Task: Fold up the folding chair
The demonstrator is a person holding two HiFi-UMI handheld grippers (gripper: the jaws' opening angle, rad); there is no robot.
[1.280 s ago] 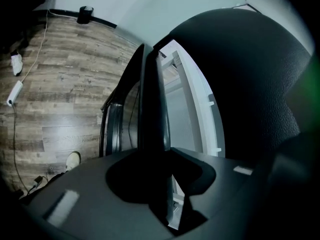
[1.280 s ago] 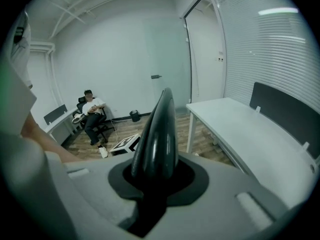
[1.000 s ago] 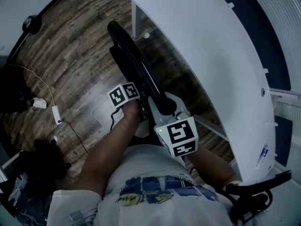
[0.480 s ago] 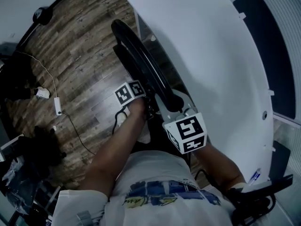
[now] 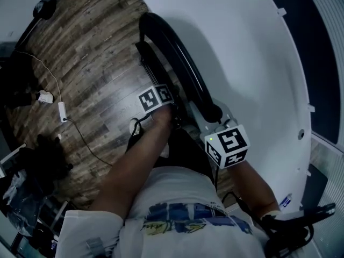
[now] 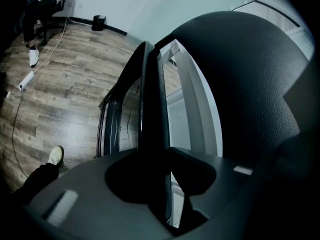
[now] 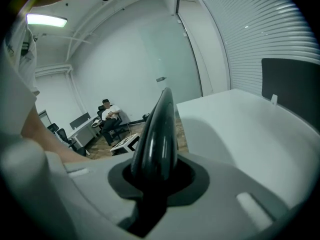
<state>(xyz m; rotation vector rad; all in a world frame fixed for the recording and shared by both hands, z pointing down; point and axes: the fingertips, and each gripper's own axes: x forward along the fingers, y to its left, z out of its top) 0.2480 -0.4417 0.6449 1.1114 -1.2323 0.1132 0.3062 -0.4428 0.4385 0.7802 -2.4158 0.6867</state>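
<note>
At frame centre, the chair (image 5: 180, 63) is clamped edge-on by left gripper (image 6: 162, 184) and right gripper (image 7: 152, 184), beside the table (image 5: 258, 63).

1. My head camera looked steeply down on the folding chair (image 5: 180, 69) and white table (image 5: 252, 47).
2. My left gripper (image 6: 167, 194) camera hugged the chair, facing the floor (image 6: 60, 114).
3. My right gripper (image 7: 152, 189) camera looked level along both.

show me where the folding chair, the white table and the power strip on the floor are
folding chair (image 5: 187, 63), head view, on its black curved top edge
white table (image 5: 247, 52), head view, on the bare tabletop
power strip (image 5: 63, 112), head view, on the middle of its white body
</note>
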